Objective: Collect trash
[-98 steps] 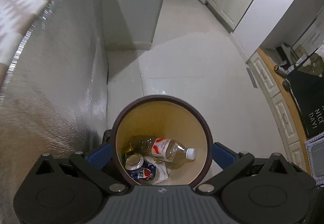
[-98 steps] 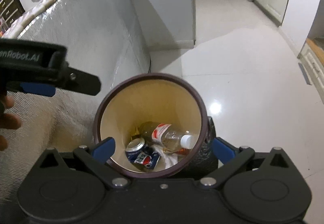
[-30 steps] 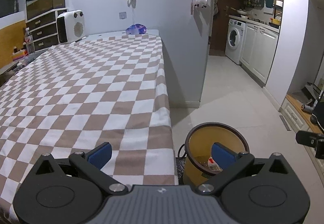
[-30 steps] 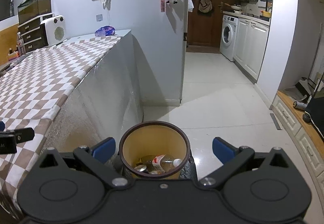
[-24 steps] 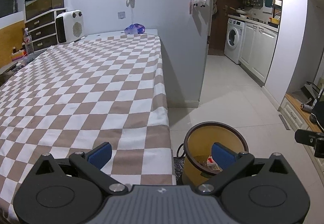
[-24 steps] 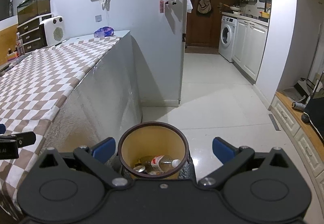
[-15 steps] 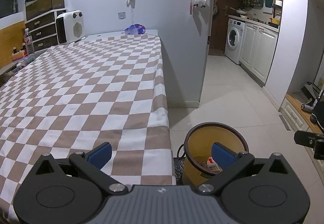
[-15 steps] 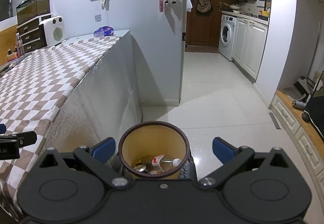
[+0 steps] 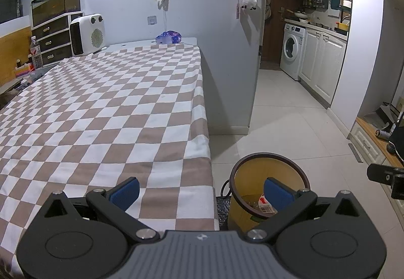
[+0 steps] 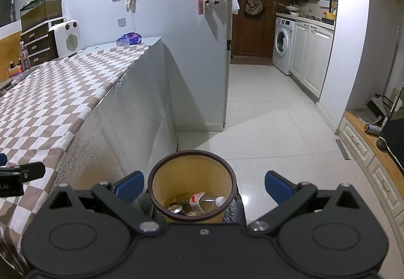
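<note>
**Bin on the floor, both tongs empty**

The round yellow bin [image 10: 192,178] with a dark rim stands on the floor beside the checkered table [image 9: 101,107], holding a plastic bottle [image 10: 202,200] and a can [image 10: 176,208]. The right gripper [image 10: 203,184] hangs spread above it; the left gripper [image 9: 202,193], also spread, straddles table edge and bin.

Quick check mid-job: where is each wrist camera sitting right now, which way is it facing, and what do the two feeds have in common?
Left wrist: above the table end, facing along it; open left tool and the right tool's tip show.
Right wrist: above the bin, facing the kitchen; open right tool and the left tool's tip show.
Shared: table, bin, bottle, washing machine.
</note>
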